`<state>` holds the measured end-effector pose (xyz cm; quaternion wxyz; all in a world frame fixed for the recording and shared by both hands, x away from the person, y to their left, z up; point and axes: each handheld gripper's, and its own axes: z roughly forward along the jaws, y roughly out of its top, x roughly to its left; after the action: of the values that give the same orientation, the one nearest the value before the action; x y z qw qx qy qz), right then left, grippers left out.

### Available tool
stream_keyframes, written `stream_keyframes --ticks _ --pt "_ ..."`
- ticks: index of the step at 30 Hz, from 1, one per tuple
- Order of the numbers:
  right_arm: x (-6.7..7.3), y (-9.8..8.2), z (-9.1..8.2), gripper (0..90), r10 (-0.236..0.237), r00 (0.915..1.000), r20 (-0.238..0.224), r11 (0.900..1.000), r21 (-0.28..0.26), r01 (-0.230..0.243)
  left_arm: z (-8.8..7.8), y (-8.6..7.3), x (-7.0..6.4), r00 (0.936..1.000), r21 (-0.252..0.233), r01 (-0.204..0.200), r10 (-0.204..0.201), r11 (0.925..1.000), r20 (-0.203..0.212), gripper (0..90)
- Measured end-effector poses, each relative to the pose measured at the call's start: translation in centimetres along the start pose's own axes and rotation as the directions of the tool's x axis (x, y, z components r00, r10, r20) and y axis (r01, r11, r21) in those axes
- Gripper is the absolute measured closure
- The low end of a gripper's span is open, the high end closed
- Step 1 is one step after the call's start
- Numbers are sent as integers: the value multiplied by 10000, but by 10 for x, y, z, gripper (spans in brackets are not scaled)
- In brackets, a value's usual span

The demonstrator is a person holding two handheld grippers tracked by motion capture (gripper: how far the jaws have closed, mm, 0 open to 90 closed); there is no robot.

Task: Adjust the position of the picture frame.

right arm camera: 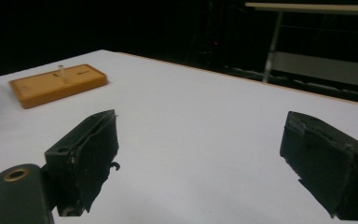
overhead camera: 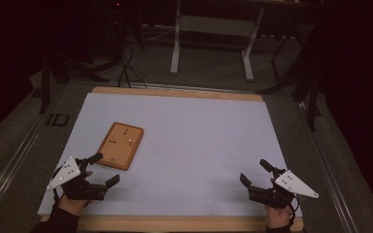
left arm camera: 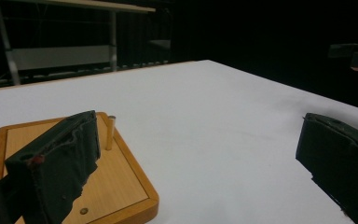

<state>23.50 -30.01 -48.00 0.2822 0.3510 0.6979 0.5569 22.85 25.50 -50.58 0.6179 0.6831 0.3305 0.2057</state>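
On the white table [overhead camera: 184,145], near my left side, lies one wooden peg board [overhead camera: 121,145] with a single upright brass peg [left arm camera: 110,132]. Nothing looks started: my left gripper [overhead camera: 104,170] is just beside the board, jaws wide and empty, and my right gripper [overhead camera: 256,173] waits well apart, also spread and empty. By my judgement, all the work remains.

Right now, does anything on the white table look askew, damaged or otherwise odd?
Only small things. The flat wooden peg board lies turned at an angle to the white table's edges. The left gripper's black pads look ragged and torn at their edges. Both grippers, the right gripper included, are open and empty.
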Motion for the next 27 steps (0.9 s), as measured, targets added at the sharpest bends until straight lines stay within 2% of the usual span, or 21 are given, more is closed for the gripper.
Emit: stream_keyframes --ticks 2,4,6,9,14,18,24,27 --pt "3 1 1 111 -257 9997 36 9996 77 256 0 0 -1 10000 -9 -58 58 10000 33 1" --pt "5 1 3 111 -355 9994 -57 9993 133 356 1 1 -4 9996 62 -232 231 9997 148 1" --pt "6 1 3 111 -396 9992 -9 9991 178 396 1 1 -4 9996 62 -232 231 9997 148 1" --pt "6 0 5 111 -376 9993 -18 9990 221 376 -1 3 -7 9986 158 -306 299 9994 439 1" --pt "8 1 5 112 -446 9990 -86 9989 136 448 -1 5 -8 9955 437 -214 173 9988 934 2" --pt "10 1 5 112 -471 9989 -81 9989 -1 471 2 11 -9 9925 631 -458 382 9970 1160 1" --pt "11 1 5 112 -395 9992 -99 9991 -143 393 4 24 -3 9934 658 -587 518 9961 1023 2" --pt "11 1 7 112 -347 9993 -171 9992 -190 344 8 33 7 9951 721 -529 466 9960 868 3"
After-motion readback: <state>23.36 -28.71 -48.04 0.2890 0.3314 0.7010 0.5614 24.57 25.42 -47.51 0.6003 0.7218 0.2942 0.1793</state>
